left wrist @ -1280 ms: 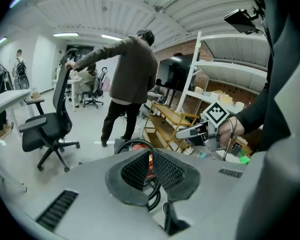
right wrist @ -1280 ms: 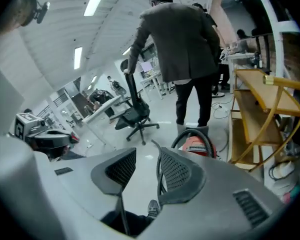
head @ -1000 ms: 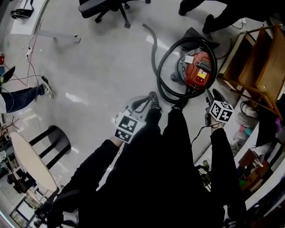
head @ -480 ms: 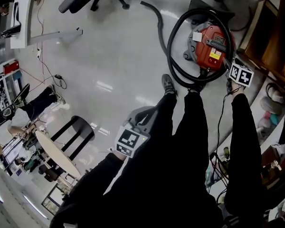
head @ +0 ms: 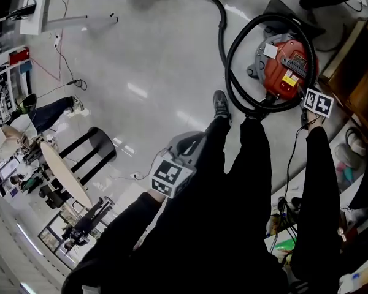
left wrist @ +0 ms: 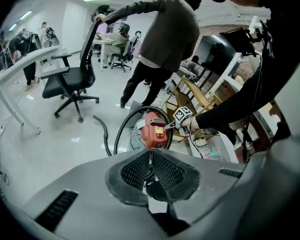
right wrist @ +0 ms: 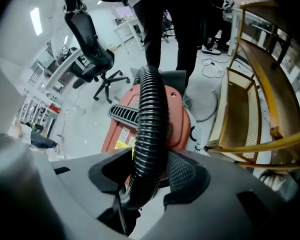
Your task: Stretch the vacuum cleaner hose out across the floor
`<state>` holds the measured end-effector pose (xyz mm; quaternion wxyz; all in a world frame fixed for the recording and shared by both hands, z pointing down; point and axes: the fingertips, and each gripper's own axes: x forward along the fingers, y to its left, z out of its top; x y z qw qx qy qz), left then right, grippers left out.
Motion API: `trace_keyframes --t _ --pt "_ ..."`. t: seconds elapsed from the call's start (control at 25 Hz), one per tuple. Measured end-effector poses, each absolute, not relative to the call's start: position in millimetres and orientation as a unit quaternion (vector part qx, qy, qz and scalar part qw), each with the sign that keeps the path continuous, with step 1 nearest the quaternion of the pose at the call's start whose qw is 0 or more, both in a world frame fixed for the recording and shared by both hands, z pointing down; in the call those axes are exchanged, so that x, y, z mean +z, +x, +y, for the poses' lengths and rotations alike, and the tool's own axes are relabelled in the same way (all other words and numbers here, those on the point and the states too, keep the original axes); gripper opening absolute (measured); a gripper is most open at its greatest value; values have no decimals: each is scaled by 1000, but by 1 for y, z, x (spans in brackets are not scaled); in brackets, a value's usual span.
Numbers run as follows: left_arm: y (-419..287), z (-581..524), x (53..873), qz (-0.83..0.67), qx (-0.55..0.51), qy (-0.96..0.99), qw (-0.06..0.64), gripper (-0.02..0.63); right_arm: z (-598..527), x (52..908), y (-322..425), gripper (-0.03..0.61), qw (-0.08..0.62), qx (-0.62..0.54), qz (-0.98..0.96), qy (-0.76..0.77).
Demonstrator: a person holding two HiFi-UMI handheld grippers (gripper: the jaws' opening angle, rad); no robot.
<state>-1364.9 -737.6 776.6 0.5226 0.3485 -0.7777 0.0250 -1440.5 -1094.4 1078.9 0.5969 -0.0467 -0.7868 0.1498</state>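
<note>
A red vacuum cleaner stands on the floor with its black ribbed hose looped around it. The hose's free end lies toward the office chair. My right gripper is down at the vacuum's near right side. In the right gripper view the hose runs up between its jaws and fills the gap. These jaws have just been closing, and both pads touch the hose. My left gripper hangs over the floor beside the person's left leg. It is shut with nothing between its pads.
A wooden rack stands close on the vacuum's right. An office chair is beyond the hose end, and another person stands behind the vacuum. A round table and black stool are at the left. Cables trail on the floor.
My right gripper has dropped from short of the vacuum down onto the hose at its near right side. My left gripper has sunk lower beside the leg.
</note>
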Motion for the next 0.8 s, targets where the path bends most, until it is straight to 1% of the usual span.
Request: trace_keyframes --t 0.04,0.16,0.36,0.48,0.64,0.8 --pt "-1364 -738 775 -778 22 348 523 35 -1091 1077 -1441 207 606 143 -780 -53" --pt "-1365 -741 771 -779 15 350 519 35 -1082 1064 -1443 201 615 147 -773 -49" --pt "-1381 -751 760 -787 6 362 499 35 -1062 1031 -1450 190 598 157 -785 -36" --pt "-1393 -752 755 -789 6 366 493 35 -1037 1005 -1459 187 594 136 -790 -66" --pt "-1413 -748 747 -799 2 365 477 35 -991 970 -1468 187 583 68 -795 -153" --pt "-1432 -741 733 -813 18 373 447 35 -926 927 -1473 186 554 -53 -789 -262"
